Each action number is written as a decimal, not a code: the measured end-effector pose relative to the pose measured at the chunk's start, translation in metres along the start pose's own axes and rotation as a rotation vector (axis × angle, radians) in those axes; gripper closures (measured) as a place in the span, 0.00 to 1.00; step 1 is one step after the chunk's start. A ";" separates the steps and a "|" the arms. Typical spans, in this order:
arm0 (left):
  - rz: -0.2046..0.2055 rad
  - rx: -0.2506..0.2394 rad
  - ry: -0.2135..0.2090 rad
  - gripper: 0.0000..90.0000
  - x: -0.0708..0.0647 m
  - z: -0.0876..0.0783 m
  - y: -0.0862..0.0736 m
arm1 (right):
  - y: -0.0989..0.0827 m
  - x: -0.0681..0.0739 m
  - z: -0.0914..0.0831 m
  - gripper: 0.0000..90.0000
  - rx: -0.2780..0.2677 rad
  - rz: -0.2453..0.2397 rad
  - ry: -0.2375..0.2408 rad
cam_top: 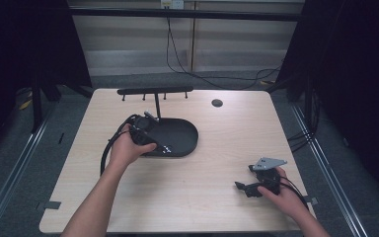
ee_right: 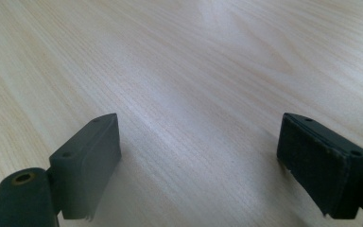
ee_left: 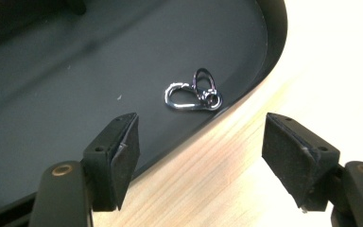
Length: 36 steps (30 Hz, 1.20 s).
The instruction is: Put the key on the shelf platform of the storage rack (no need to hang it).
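1. Nearest the lens, in the left gripper view: two black fingers (ee_left: pixel 118 156) spread apart, nothing between them, pads clear of everything.
2. Just past those fingers, toward 12 o'clock: a small metal clasp (ee_left: pixel 189 94) with a ring, lying flat on the floor of a dark oval tray (ee_left: pixel 52 85), close to the tray's rim at its 4 o'clock side.
3. Seen from the high view: left gripper (cam_top: pixel 145 136) held over the tray's 8 o'clock edge, aimed down at that clasp; tray (cam_top: pixel 182 133) sitting near the middle of the worktop (cam_top: pixel 217 148), with a thin post rising from its 11 o'clock end to a crossbar with pegs (cam_top: pixel 155 91).
4. Right gripper (cam_top: pixel 249 187) resting low at 5 o'clock on the worktop, well apart from the tray; fingers (ee_right: pixel 87 161) released and wide, bare wood between them.
5. Judged progress: early, if the job is lifting the clasp toward the pegs. Approach done, fingers lined up near the clasp, no grasp made.
6. Left to do, by that reading: lower and shift the fingers over the clasp, pinch it off the flat tray floor, lift, carry to the crossbar at 12 o'clock, hang it on a peg.
7. Alternative reading: clasp set down in the tray and let go, so the job nearly finished. Cannot tell which from this moment alone.
8. Likely snag either way: thin, flat metal lying close to the rim, hard to pinch cleanly.
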<state>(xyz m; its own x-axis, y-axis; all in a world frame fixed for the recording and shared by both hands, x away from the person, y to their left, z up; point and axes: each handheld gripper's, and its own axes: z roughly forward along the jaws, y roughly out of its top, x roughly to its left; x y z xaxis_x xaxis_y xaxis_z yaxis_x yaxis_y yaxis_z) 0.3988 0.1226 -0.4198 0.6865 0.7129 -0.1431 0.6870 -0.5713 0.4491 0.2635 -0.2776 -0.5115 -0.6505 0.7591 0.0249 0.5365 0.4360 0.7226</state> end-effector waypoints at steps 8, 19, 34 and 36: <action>0.004 -0.012 0.000 0.31 0.002 -0.002 -0.010 | 0.000 0.000 0.000 0.15 0.000 0.000 0.000; 0.016 -0.020 -0.014 0.28 0.005 -0.004 -0.024 | 0.000 0.000 0.000 0.15 0.000 0.000 0.000; 0.021 -0.045 -0.010 0.28 0.007 -0.007 -0.043 | 0.000 0.000 0.000 0.15 0.000 0.000 0.000; 0.016 -0.047 -0.009 0.28 0.008 -0.007 -0.047 | 0.000 0.000 0.000 0.15 0.000 0.000 0.000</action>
<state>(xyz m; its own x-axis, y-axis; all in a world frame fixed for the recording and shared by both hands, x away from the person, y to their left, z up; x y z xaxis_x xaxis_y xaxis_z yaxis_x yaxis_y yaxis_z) 0.3704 0.1579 -0.4355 0.6993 0.7004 -0.1432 0.6643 -0.5626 0.4921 0.2635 -0.2776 -0.5115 -0.6503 0.7592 0.0251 0.5366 0.4358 0.7226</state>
